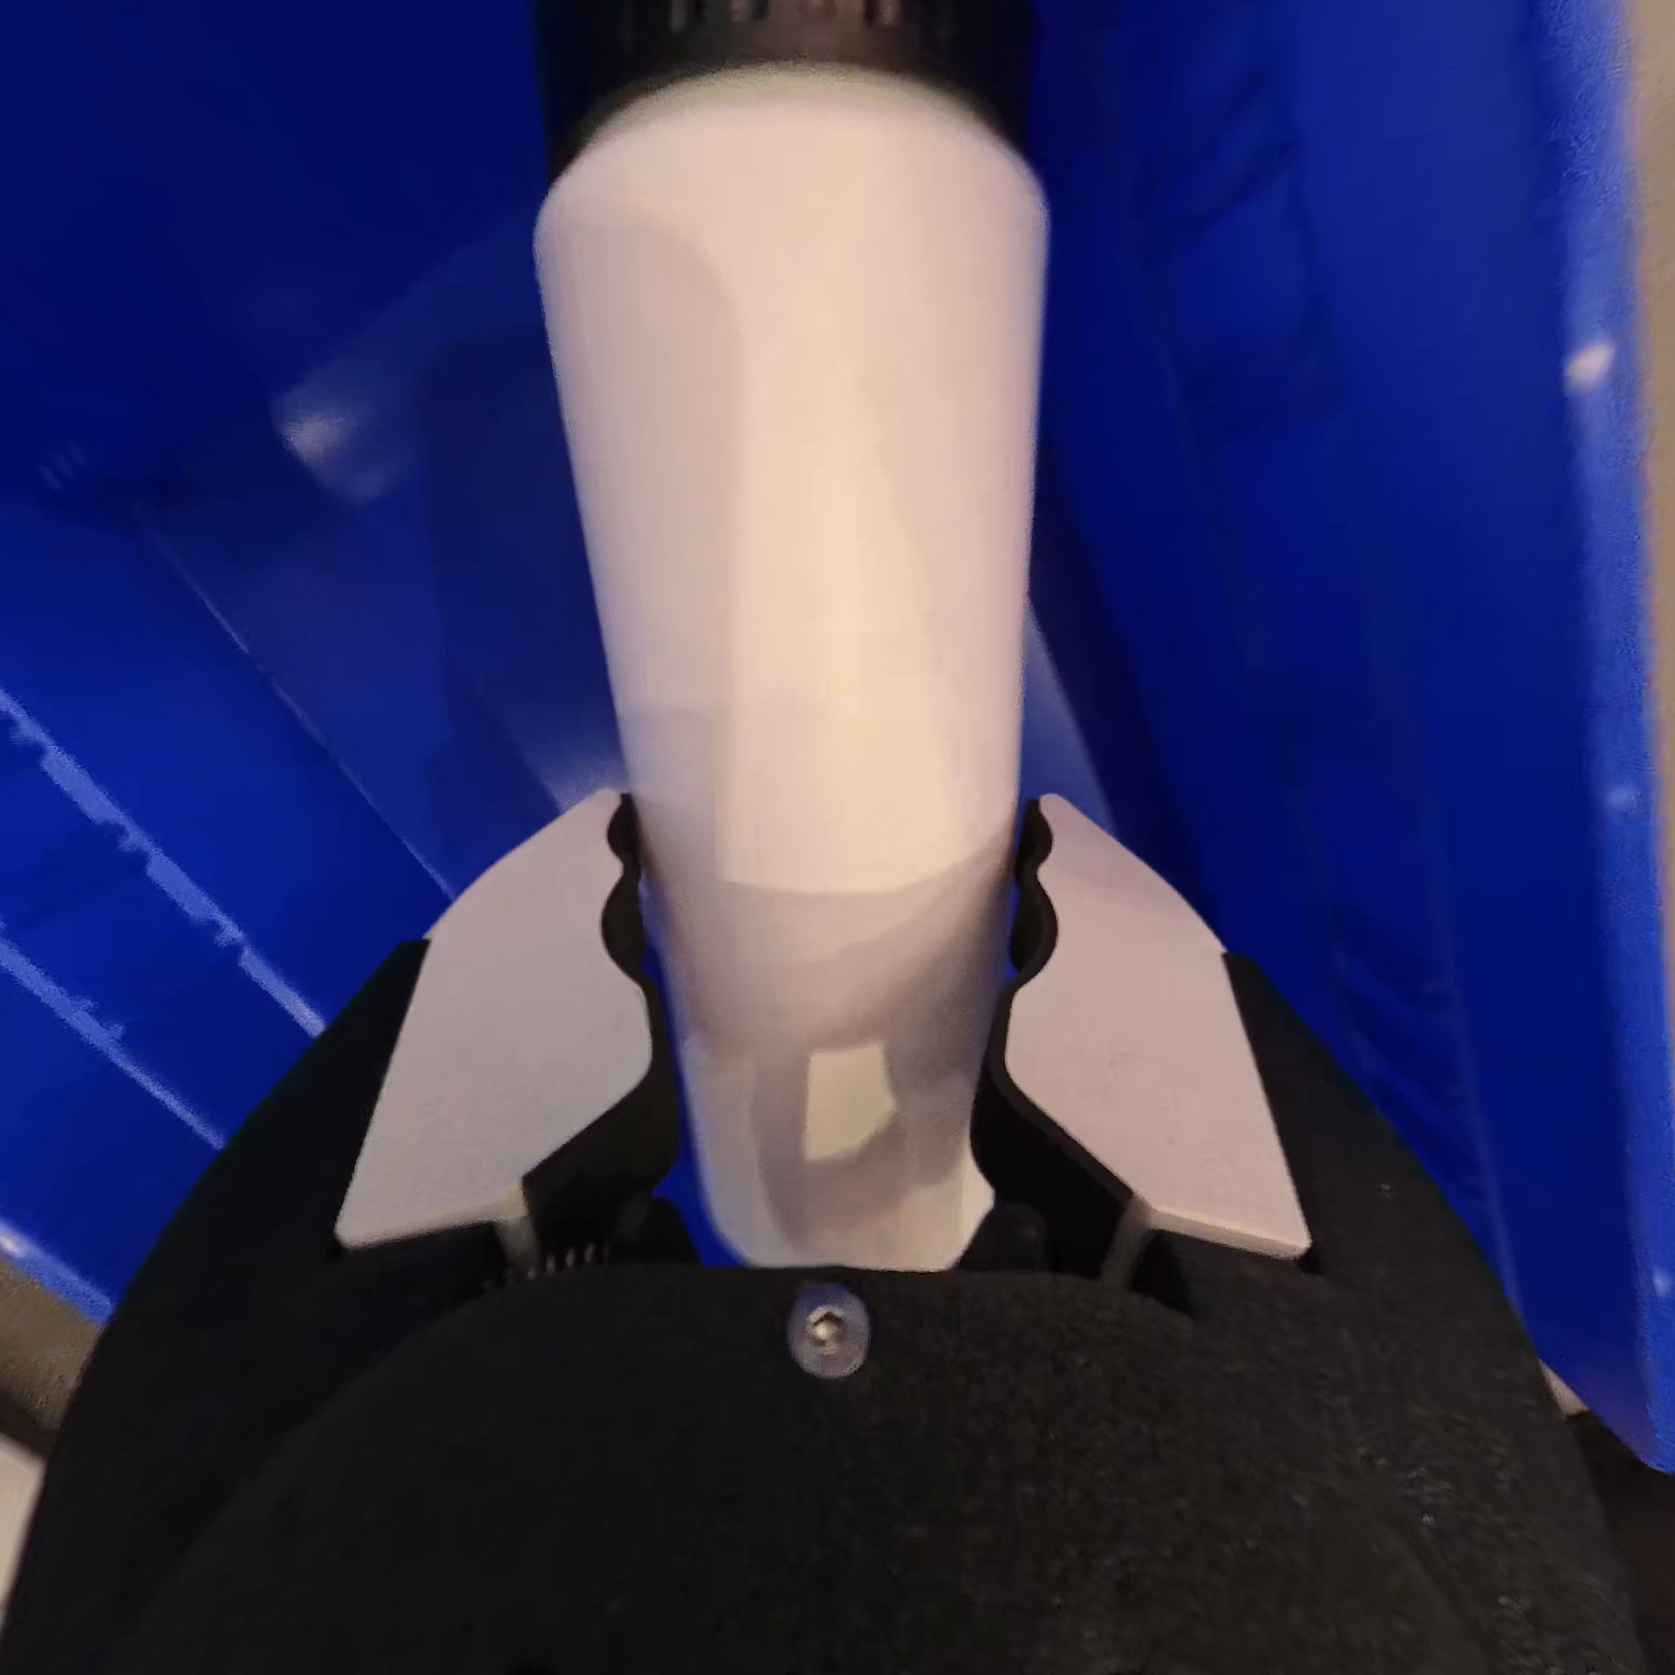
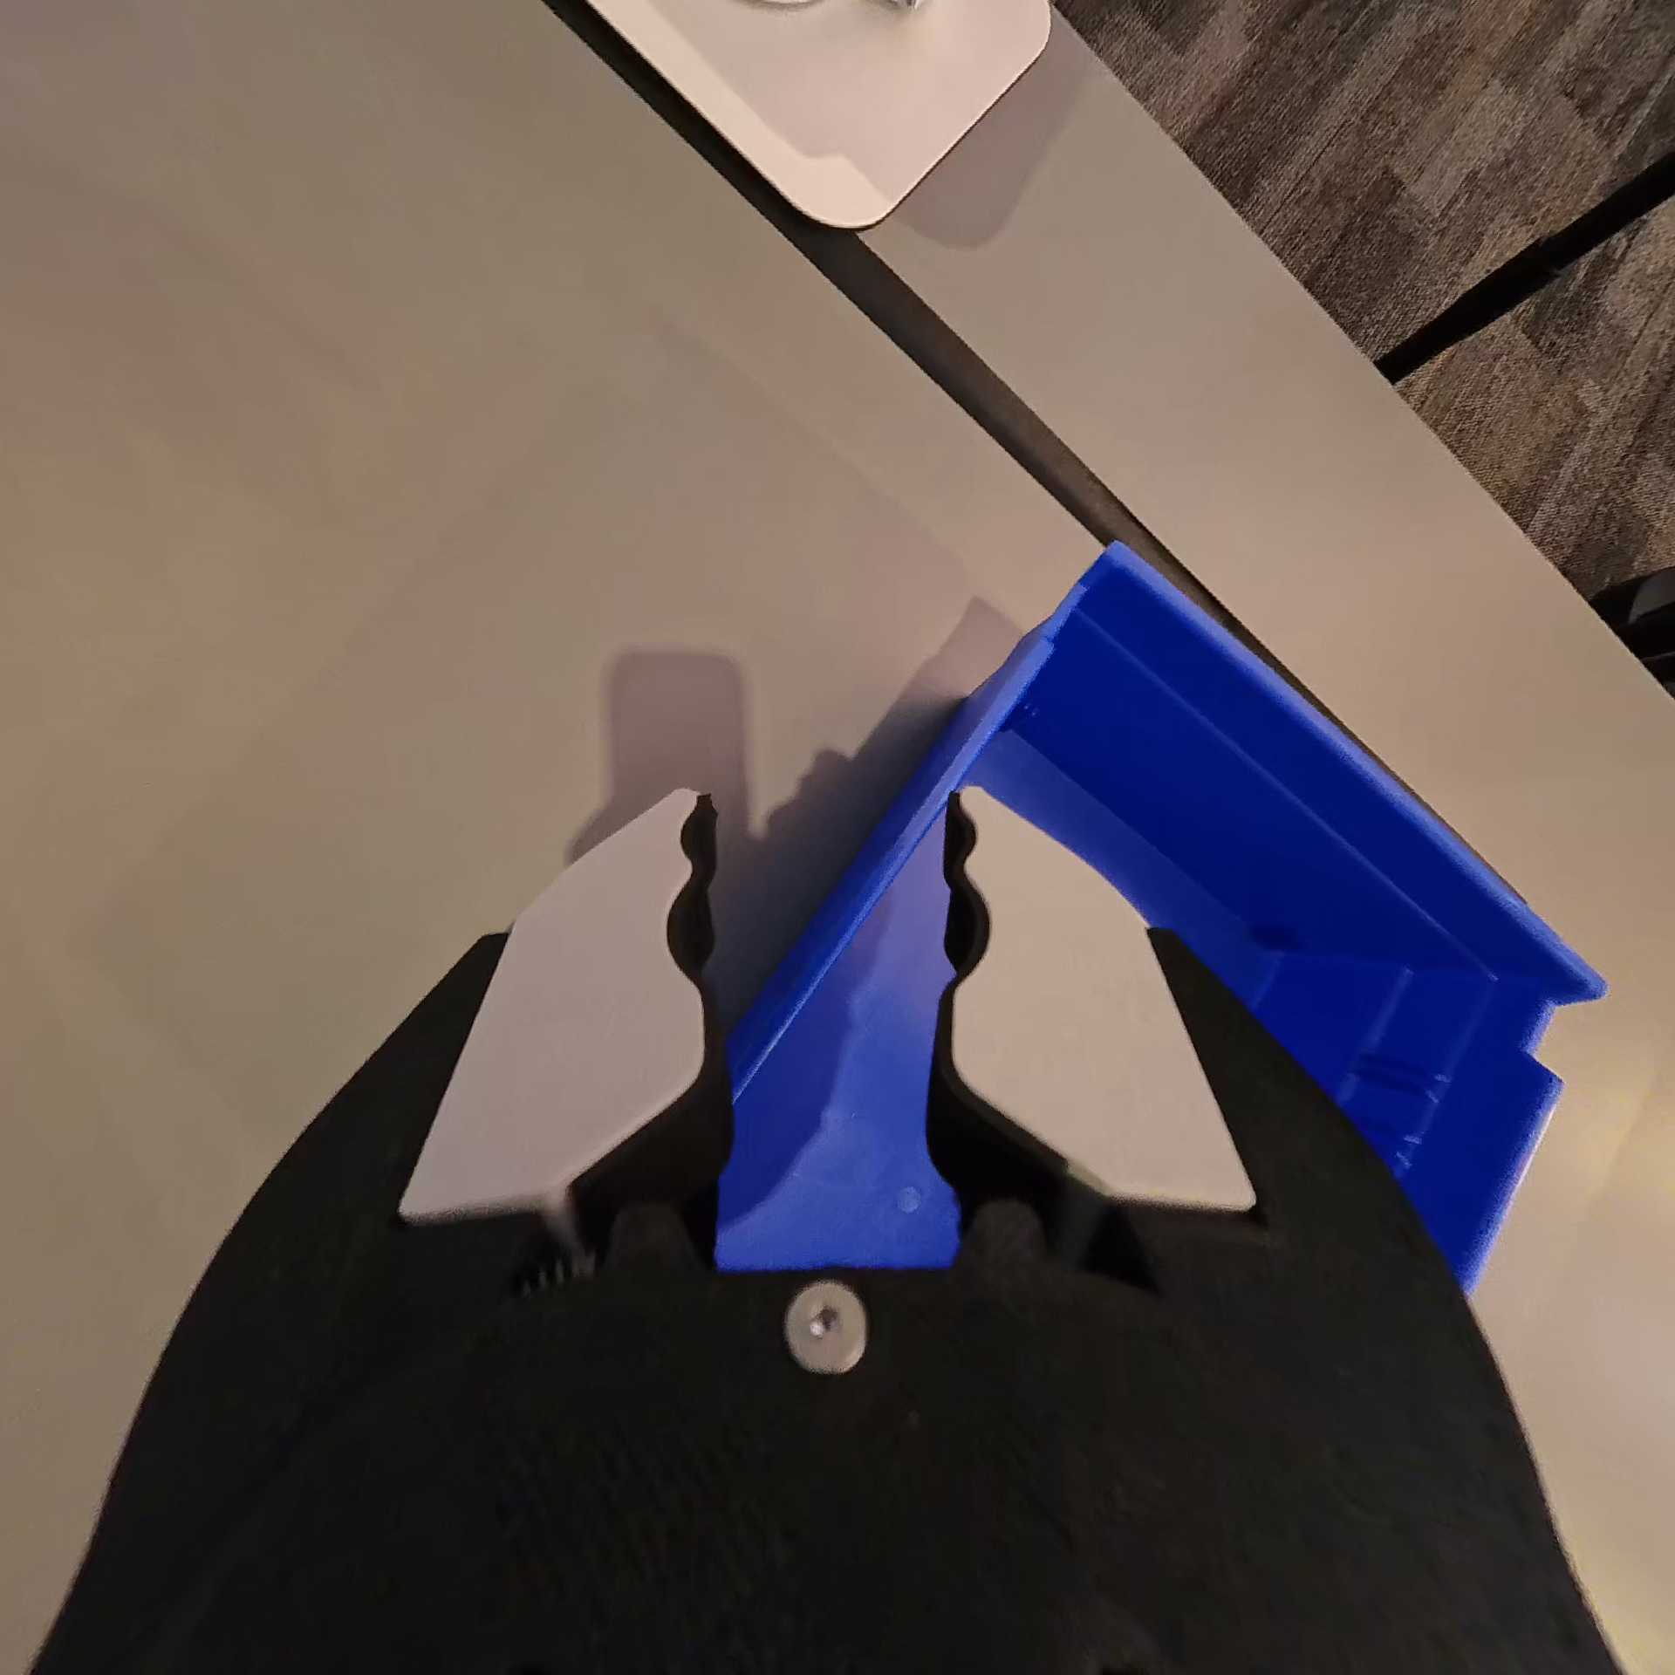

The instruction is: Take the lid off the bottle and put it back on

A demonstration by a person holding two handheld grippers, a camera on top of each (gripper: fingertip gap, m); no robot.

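Observation:
In the left wrist view a white bottle (image 1: 798, 544) with a black ribbed lid (image 1: 779, 36) at its far end lies lengthwise between my fingers, inside a blue bin (image 1: 272, 453). My left gripper (image 1: 829, 816) is shut on the bottle's lower body, both black pads pressing its sides. The image is blurred. In the right wrist view my right gripper (image 2: 829, 807) is open and empty, held above the blue bin (image 2: 1224, 816); the bin's left wall runs between its fingers. The bottle does not show in this view.
The blue bin sits on a grey table (image 2: 317, 453) near a seam between two tabletops. A white flat base (image 2: 834, 100) stands at the far edge. Dark carpet floor (image 2: 1450, 181) shows at the upper right.

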